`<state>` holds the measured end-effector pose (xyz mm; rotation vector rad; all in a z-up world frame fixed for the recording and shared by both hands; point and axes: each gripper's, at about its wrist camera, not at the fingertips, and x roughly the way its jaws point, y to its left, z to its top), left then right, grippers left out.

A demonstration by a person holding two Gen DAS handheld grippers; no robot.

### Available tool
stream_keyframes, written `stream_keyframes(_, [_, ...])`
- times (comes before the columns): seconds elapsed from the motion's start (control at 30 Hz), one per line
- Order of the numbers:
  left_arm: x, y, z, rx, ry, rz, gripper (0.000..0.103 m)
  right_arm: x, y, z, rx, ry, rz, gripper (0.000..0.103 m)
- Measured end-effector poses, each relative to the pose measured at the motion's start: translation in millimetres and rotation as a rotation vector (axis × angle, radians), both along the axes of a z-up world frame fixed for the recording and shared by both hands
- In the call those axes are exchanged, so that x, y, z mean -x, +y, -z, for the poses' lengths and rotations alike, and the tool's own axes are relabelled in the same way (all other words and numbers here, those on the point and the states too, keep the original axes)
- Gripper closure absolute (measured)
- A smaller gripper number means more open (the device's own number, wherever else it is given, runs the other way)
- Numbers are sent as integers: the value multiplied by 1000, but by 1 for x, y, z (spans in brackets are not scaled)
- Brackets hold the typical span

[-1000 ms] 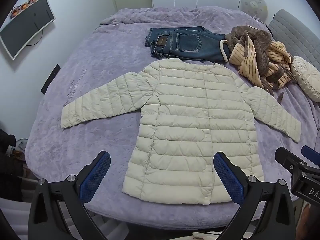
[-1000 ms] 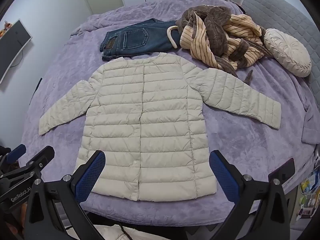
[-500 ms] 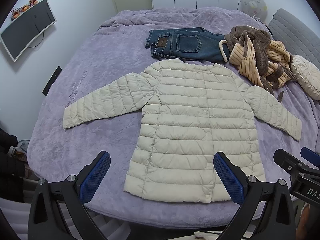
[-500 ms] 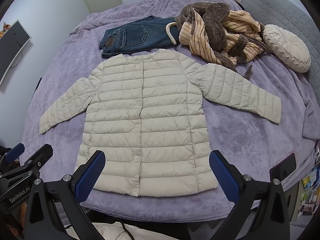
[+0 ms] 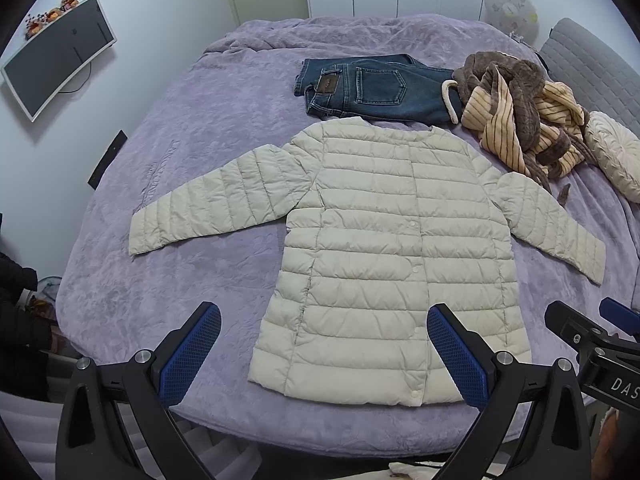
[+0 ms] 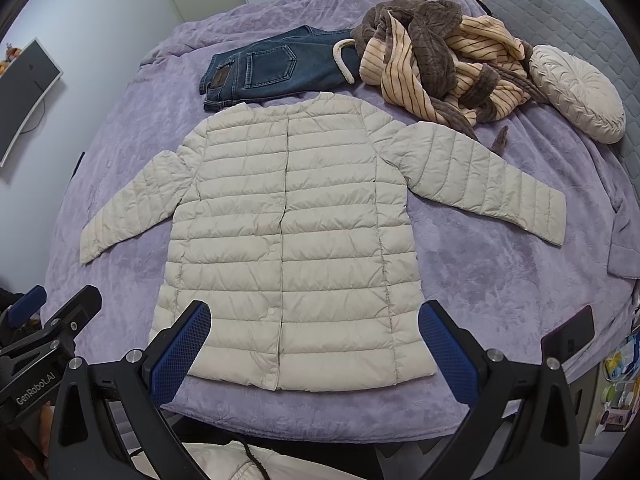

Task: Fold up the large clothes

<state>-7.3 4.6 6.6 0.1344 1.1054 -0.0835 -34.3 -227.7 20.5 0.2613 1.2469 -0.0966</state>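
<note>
Beside the puffer jacket (image 5: 384,248), much goes unseen. The folded jeans (image 5: 372,88) beyond its collar lose their leg ends under the striped robe (image 5: 520,120). The round cushion (image 5: 618,156), further past that robe, is cut by the left wrist view's edge. The jacket's hem corners sit behind the blue fingertips (image 6: 180,354) in the right wrist view. Below the hem, a pale garment (image 6: 224,462) runs off the bottom edge. The patch on the jeans is too small to read.

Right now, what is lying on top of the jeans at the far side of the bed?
The striped robe is heaped over the leg end of the jeans, with a white cord loop across the denim. The waistband and back pocket show; the leg ends are hidden. The puffer jacket lies just in front.
</note>
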Motion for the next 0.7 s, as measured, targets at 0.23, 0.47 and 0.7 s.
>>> stream_keyframes(0.23, [1, -1, 2, -5, 2, -3, 0, 0, 0, 1, -2, 1, -3, 0])
stream_keyframes(0.47, [3, -1, 3, -8, 1, -17, 0, 0, 1, 4, 1, 5, -7, 0])
stream_keyframes(0.7, [1, -2, 4, -10, 5, -25, 0, -3, 2, 4, 1, 5, -8, 0])
